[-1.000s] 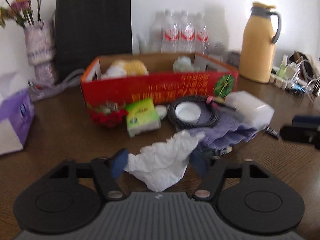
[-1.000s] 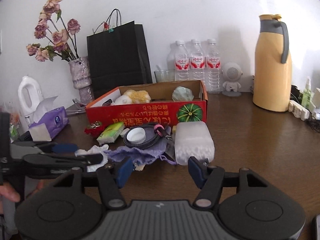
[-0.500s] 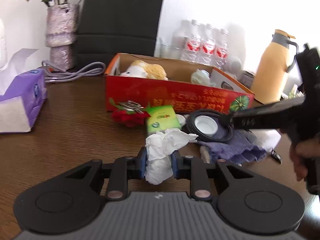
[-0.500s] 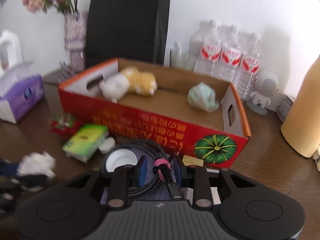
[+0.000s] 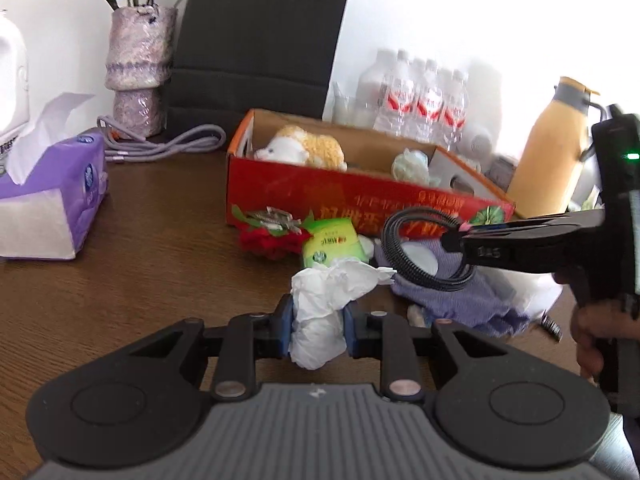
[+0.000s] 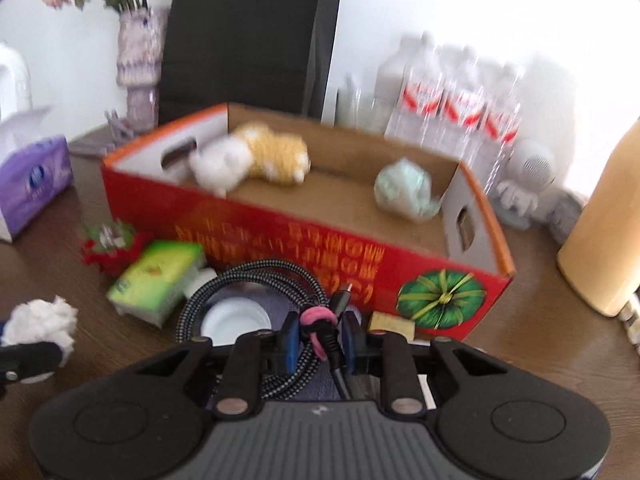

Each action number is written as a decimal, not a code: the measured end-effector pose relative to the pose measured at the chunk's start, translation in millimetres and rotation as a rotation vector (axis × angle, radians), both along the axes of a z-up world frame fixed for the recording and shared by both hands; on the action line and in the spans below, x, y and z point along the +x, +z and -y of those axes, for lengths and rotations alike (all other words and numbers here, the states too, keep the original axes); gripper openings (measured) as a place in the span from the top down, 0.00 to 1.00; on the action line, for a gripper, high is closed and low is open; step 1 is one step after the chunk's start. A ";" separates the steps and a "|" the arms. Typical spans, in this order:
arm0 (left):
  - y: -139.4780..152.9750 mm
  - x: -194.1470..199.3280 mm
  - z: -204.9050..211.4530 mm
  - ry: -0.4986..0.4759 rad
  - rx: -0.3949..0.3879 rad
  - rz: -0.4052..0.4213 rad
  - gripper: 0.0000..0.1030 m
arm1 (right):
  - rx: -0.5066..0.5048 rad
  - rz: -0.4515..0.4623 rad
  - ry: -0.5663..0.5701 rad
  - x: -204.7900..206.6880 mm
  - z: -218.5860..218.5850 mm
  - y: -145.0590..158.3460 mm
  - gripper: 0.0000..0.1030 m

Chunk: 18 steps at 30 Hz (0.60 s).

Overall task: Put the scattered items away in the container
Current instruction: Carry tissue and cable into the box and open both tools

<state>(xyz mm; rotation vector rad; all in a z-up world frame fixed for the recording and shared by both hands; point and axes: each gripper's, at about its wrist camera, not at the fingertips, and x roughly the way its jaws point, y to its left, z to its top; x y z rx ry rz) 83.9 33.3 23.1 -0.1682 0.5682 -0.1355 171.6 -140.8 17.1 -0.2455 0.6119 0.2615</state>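
White tissue (image 5: pixel 320 312) pinched in left claw (image 5: pixel 317 331); right claw (image 6: pixel 320 342) grips cable (image 6: pixel 256 280).

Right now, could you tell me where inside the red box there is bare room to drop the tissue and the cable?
Inside the red box, bare cardboard floor lies between the plush toy at one end and the pale green wad at the other. The table in front of the box is crowded: green packet, white lid, purple cloth. The crumpled tissue and coiled cable are both gripped.

Bright room, dark wooden table (image 5: pixel 120 280)
A white wall (image 5: pixel 420 20) glares with daylight behind a black paper bag (image 5: pixel 256 48).
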 end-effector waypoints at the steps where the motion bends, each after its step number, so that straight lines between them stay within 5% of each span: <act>1: -1.0 1.3 0.3 0.000 -0.002 0.003 0.75 | 0.006 0.039 0.008 -8.0 -1.7 8.7 0.80; 5: -5.6 2.6 5.0 0.004 0.035 -0.002 0.75 | 0.044 0.146 0.041 -46.7 0.1 38.7 0.81; 10: 11.7 -16.0 2.0 0.038 -0.008 0.058 0.75 | 0.135 0.207 0.042 -89.7 18.9 64.3 0.80; 18: 50.5 -93.5 20.9 0.115 -0.009 0.258 0.74 | 0.269 0.246 -0.047 -152.3 70.7 56.8 0.80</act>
